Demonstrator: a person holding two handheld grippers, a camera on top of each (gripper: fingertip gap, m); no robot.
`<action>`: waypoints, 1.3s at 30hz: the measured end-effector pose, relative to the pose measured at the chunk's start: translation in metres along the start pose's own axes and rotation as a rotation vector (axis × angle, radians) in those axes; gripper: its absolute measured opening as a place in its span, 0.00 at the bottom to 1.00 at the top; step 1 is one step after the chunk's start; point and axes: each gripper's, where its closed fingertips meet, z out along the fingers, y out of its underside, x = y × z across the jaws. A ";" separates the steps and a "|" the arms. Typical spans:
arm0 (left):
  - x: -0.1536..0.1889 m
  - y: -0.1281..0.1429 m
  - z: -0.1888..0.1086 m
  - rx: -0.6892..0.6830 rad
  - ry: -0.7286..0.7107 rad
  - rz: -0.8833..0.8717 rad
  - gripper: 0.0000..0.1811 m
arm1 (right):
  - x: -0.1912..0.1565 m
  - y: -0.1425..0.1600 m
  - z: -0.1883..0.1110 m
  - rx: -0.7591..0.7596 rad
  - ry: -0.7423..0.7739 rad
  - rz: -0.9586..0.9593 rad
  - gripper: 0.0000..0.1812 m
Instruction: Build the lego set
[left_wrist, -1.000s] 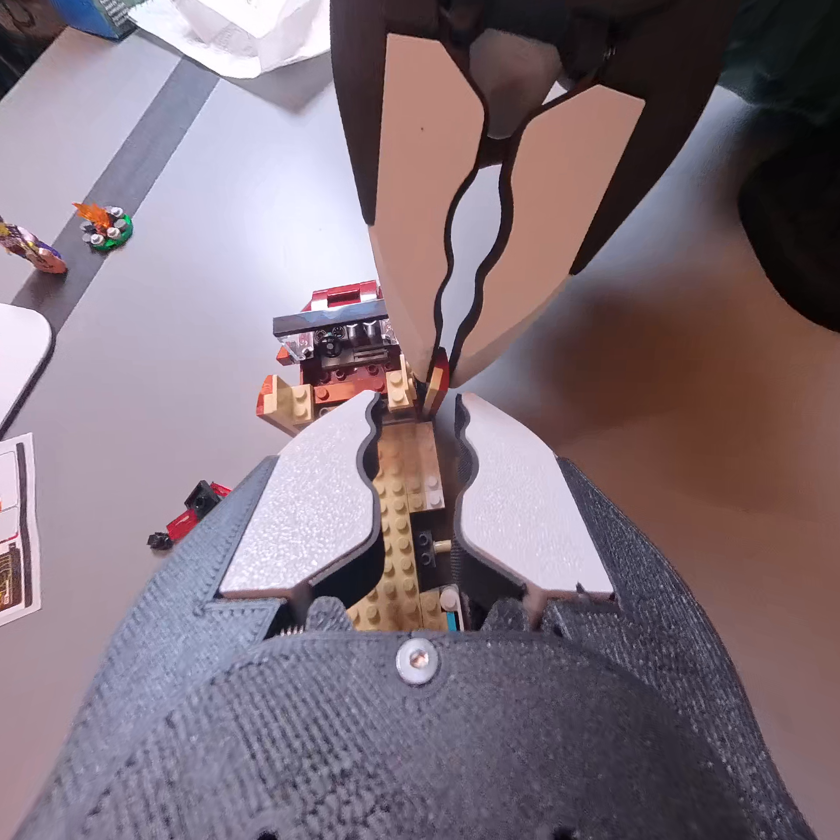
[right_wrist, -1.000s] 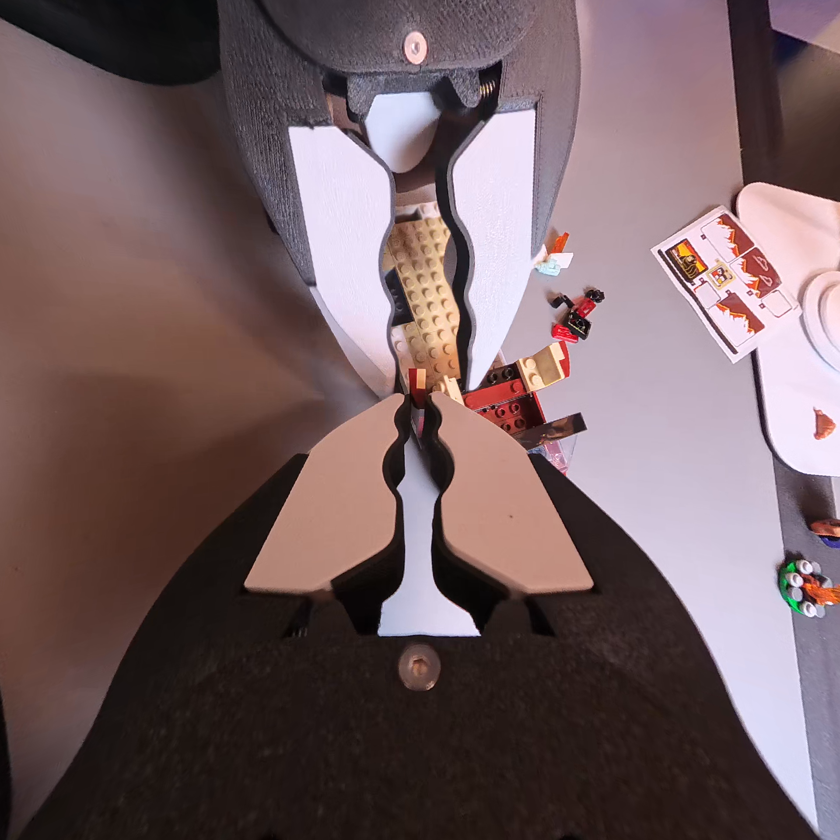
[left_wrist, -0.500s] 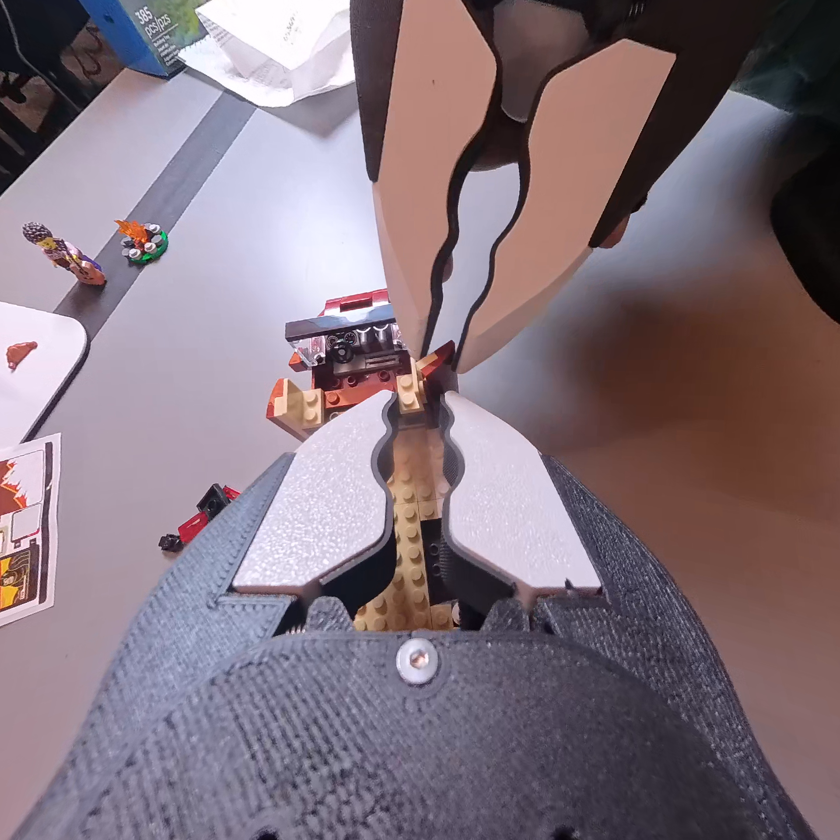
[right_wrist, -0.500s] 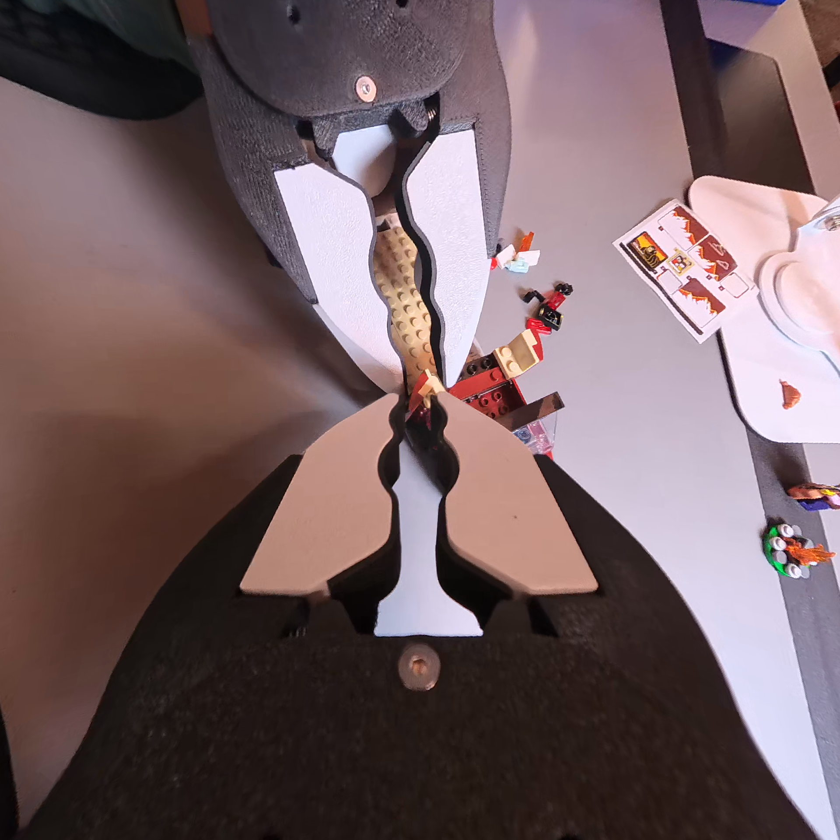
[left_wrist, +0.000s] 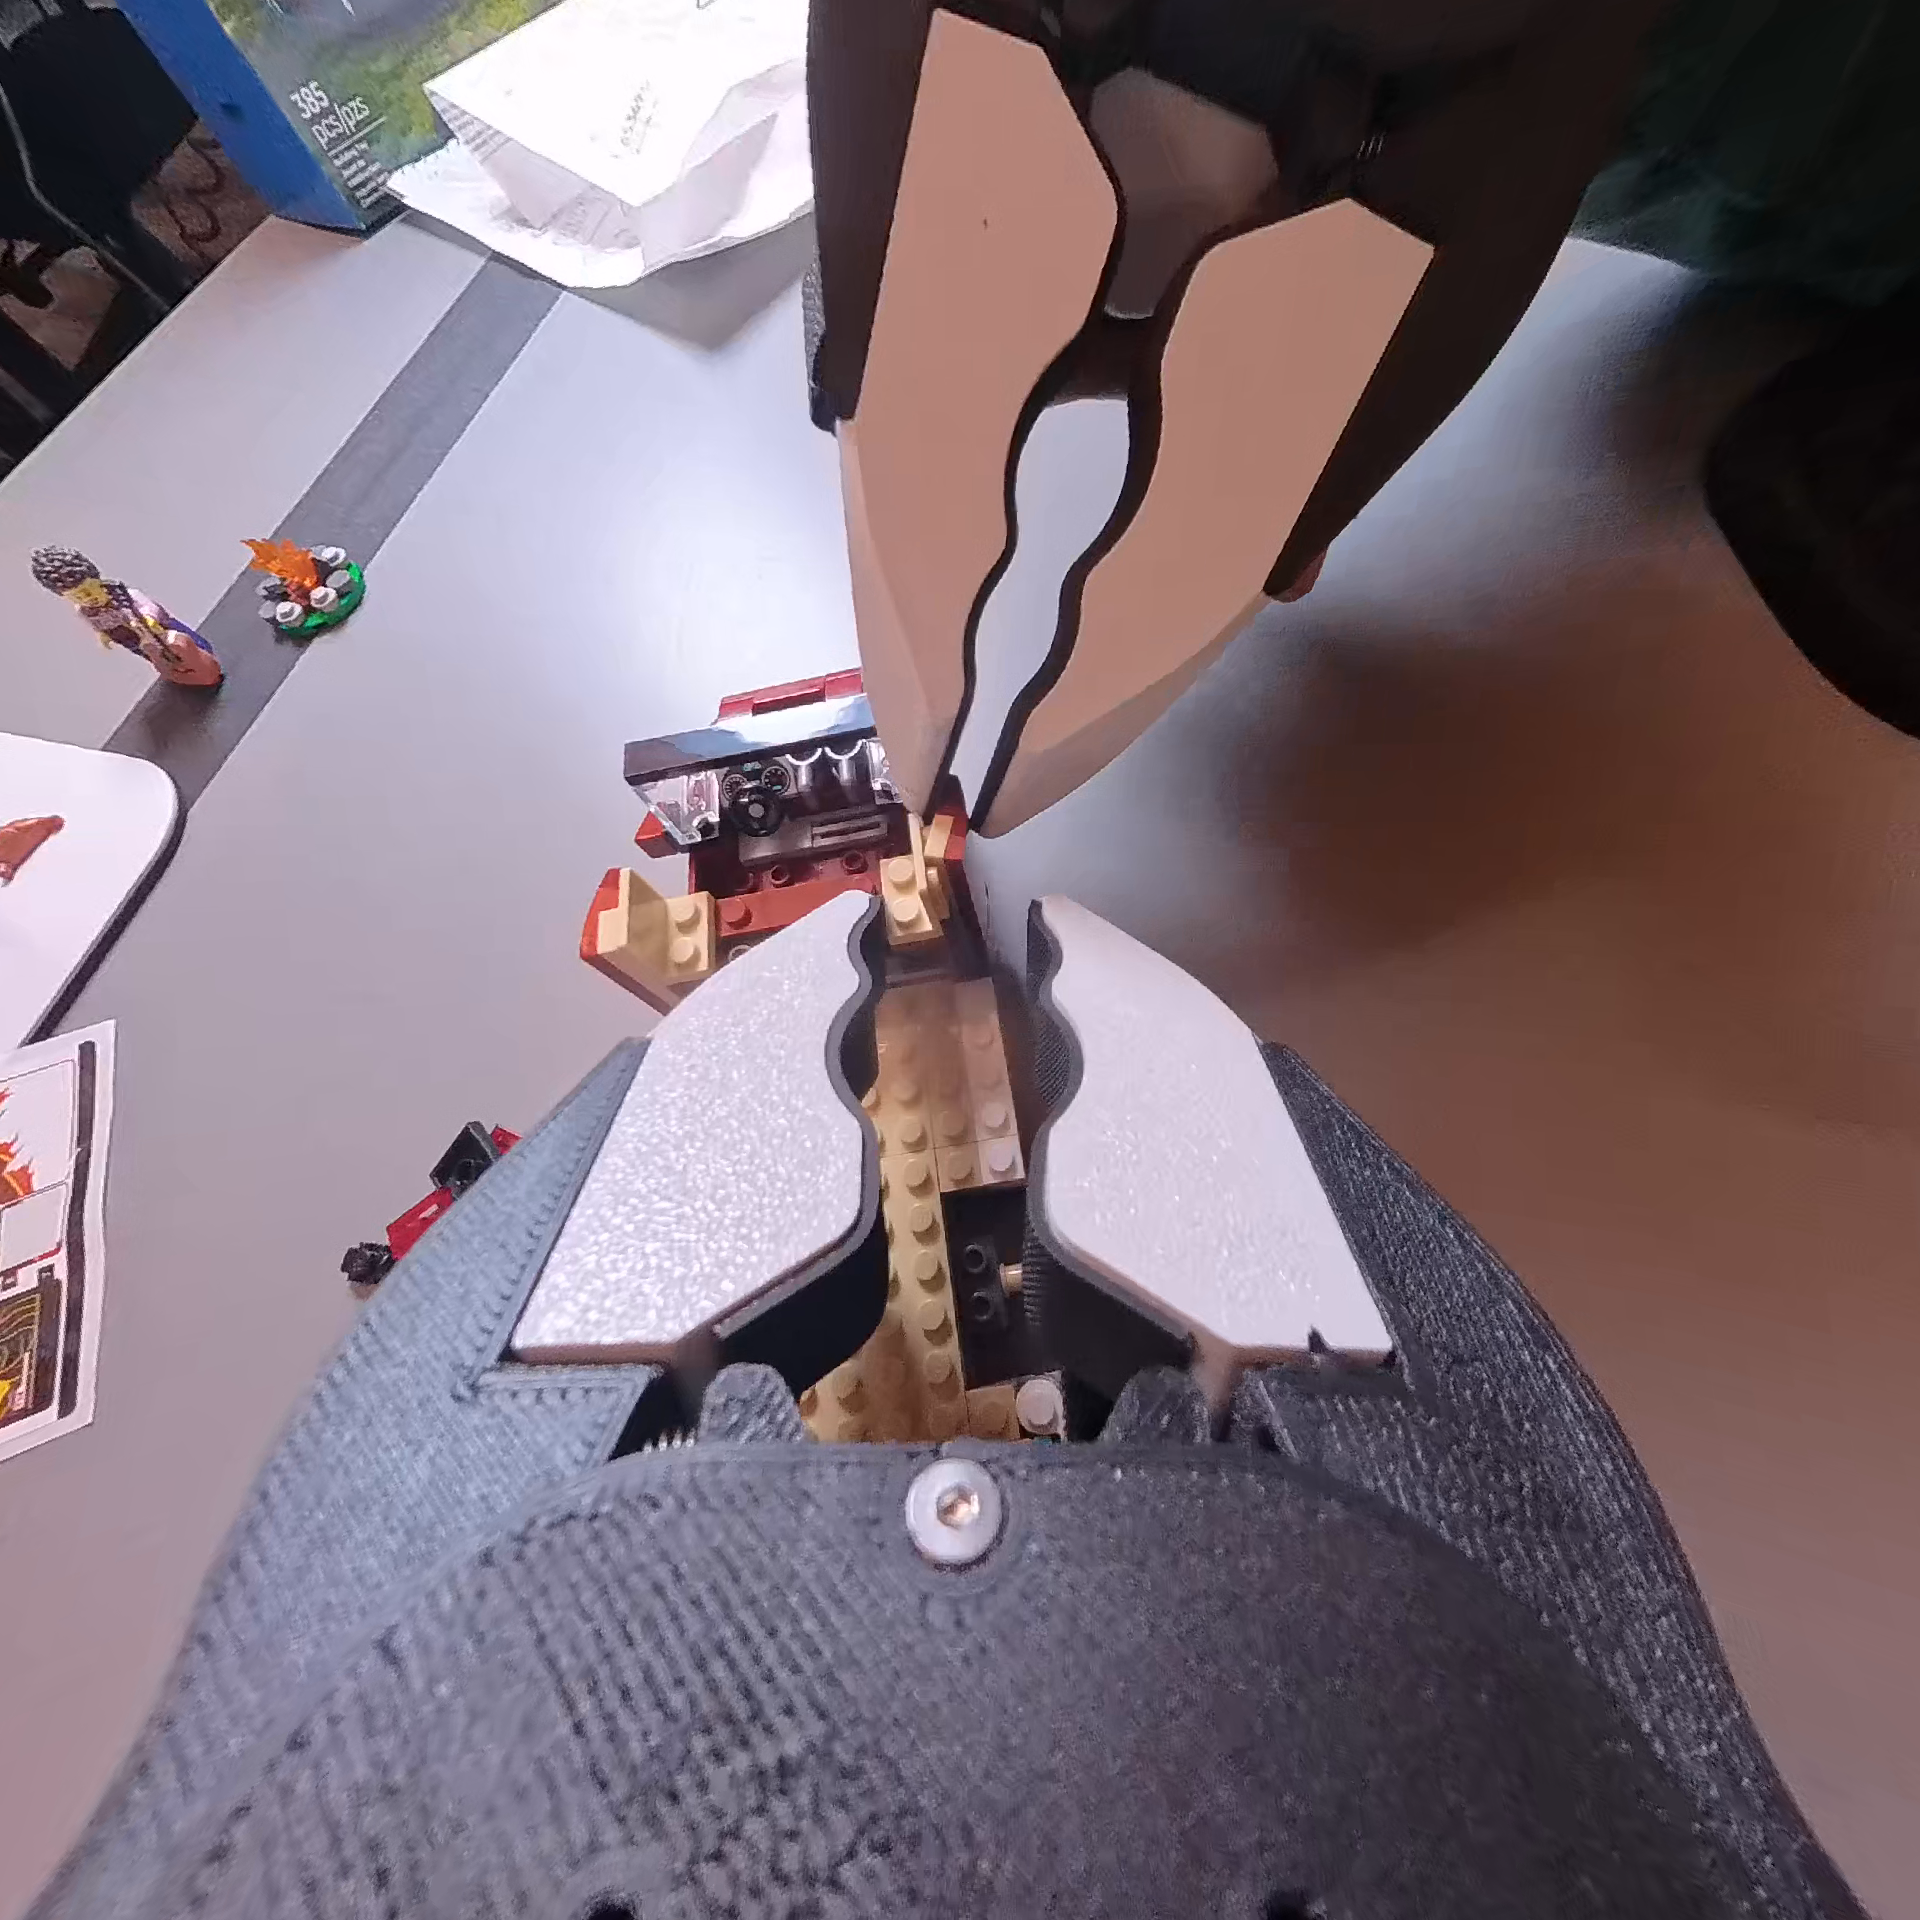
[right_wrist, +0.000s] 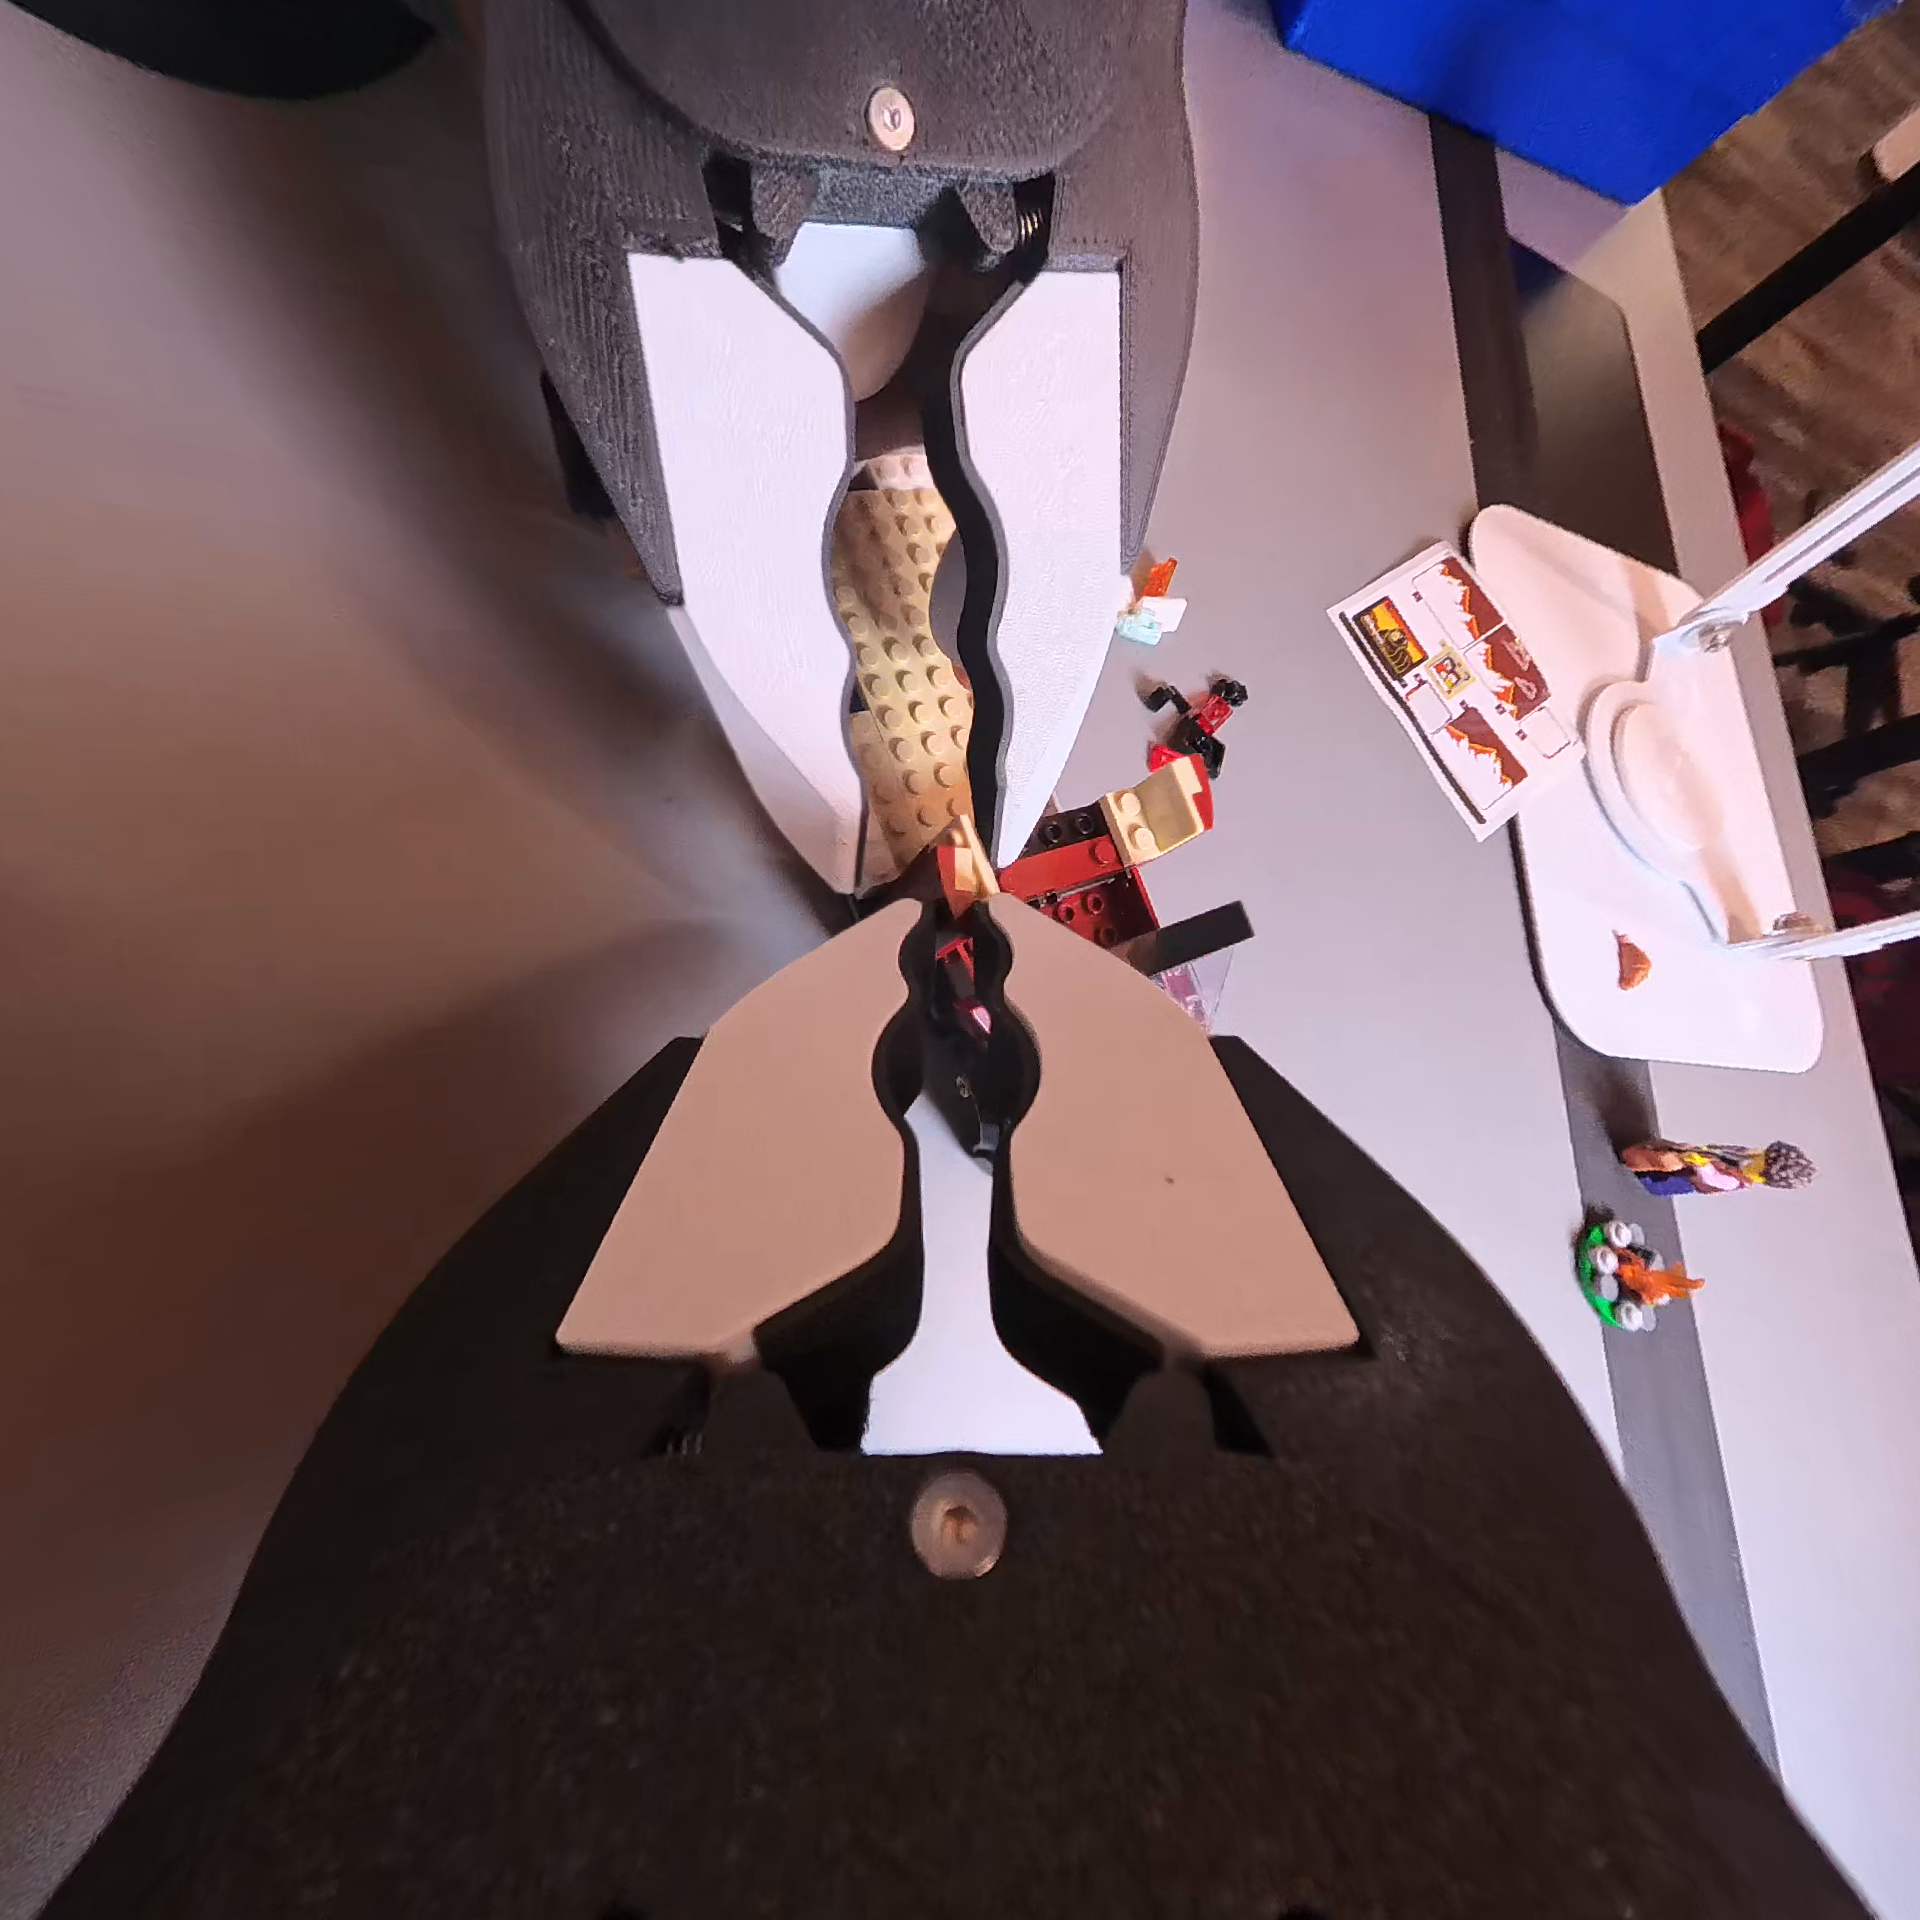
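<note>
While my left gripper (left_wrist: 956, 920) has its jaws closed against the sides of the tan studded plate (left_wrist: 940, 1117) at the back of the half-built lego car (left_wrist: 774, 831), which sits on the grey desk (left_wrist: 436, 852) well in from its edges, my right gripper (right_wrist: 961, 920) comes in from the opposite side with its jaws pinched on a small dark red piece (right_wrist: 961, 971) at the car's near corner. I judge the model light and rigid but brittle at its joints: the tan and red wedge (left_wrist: 649, 925) jutting out sideways looks ready to pop off. So I hold low on the plate's long edges, where it is stiffest, and press the small piece straight down onto its studs, since smooth plastic slips under a skewed push.
</note>
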 end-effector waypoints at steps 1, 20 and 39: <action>-0.001 0.000 0.000 0.001 -0.005 -0.002 0.13 | 0.000 -0.001 0.000 0.017 0.005 -0.005 0.03; -0.003 0.000 0.000 0.030 -0.020 -0.026 0.12 | -0.002 -0.010 0.002 0.148 0.094 -0.069 0.04; -0.006 0.000 0.001 0.021 -0.049 -0.034 0.10 | 0.005 -0.007 0.002 0.075 0.147 -0.025 0.04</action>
